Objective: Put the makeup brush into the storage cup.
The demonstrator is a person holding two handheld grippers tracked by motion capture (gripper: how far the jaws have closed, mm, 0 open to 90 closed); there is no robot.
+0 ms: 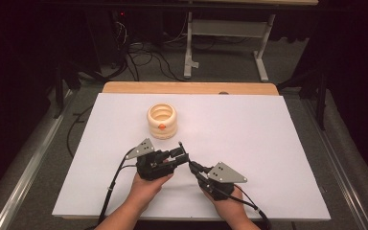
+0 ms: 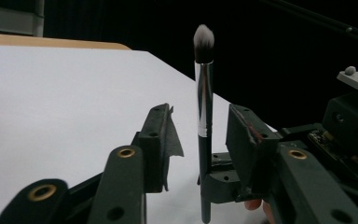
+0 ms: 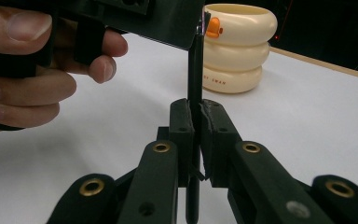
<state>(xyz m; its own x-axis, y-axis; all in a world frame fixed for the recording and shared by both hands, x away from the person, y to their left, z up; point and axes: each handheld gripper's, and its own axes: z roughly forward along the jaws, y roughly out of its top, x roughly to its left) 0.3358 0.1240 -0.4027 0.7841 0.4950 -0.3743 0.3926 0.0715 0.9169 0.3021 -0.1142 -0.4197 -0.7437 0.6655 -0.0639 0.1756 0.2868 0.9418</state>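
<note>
A makeup brush point(image 2: 203, 98) with a black handle, silver ferrule and pale bristle tip stands upright. My right gripper point(image 3: 195, 112) is shut on its handle point(image 3: 195, 70). My left gripper point(image 2: 199, 116) is open, one jaw on each side of the brush with a gap on both sides. In the high view the left gripper point(image 1: 178, 154) and right gripper point(image 1: 194, 167) meet near the front middle of the white board, with the brush point(image 1: 182, 147) slanting up between them. A cream ringed cup point(image 1: 162, 120) with an orange mark stands behind them.
The white board point(image 1: 249, 139) lies on a wooden table point(image 1: 187, 87). The cream cup point(image 3: 235, 46) is close behind the brush in the right gripper view. The person's left hand point(image 3: 32, 70) holds the left gripper there. Cables and a table frame point(image 1: 225, 43) lie on the floor beyond.
</note>
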